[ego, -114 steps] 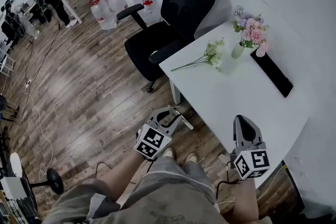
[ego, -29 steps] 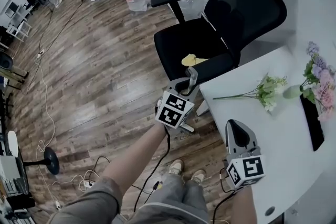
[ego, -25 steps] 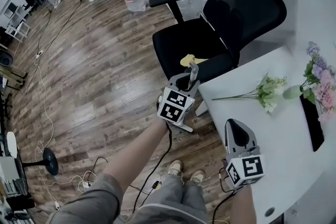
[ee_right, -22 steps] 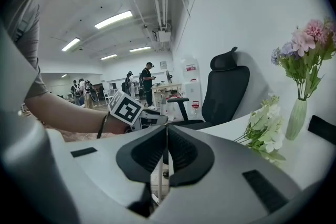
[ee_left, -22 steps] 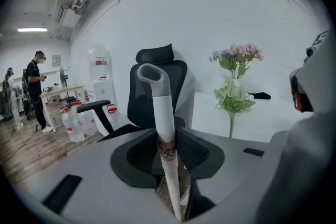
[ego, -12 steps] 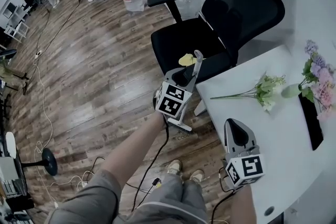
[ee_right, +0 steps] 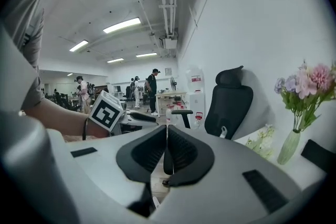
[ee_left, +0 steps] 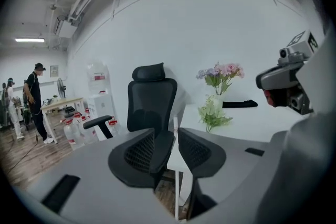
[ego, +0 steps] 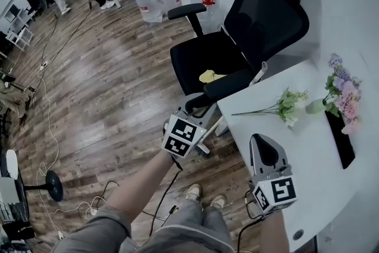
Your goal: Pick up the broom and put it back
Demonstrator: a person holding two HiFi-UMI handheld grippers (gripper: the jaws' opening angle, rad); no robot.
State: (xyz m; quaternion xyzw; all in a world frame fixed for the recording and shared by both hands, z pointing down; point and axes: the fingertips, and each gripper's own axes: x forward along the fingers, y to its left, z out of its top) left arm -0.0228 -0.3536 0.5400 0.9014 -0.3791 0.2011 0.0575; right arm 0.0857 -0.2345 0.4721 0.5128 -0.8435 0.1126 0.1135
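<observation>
The head view looked steeply down from above onto the floor [ego: 118, 86], the black chair [ego: 207, 56] and the near corner of the desk [ego: 284, 148]. The left gripper view and right gripper view sat close behind their own jaws, facing nearly level; all three shared the chair and the flowers [ego: 343, 89] on the desk.

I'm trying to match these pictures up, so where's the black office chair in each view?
Head view: black office chair, upper centre.
Left gripper view: dead centre.
Right gripper view: right of centre, against the wall.
Shared landmark: the pink flowers, right of the chair in all three.
</observation>
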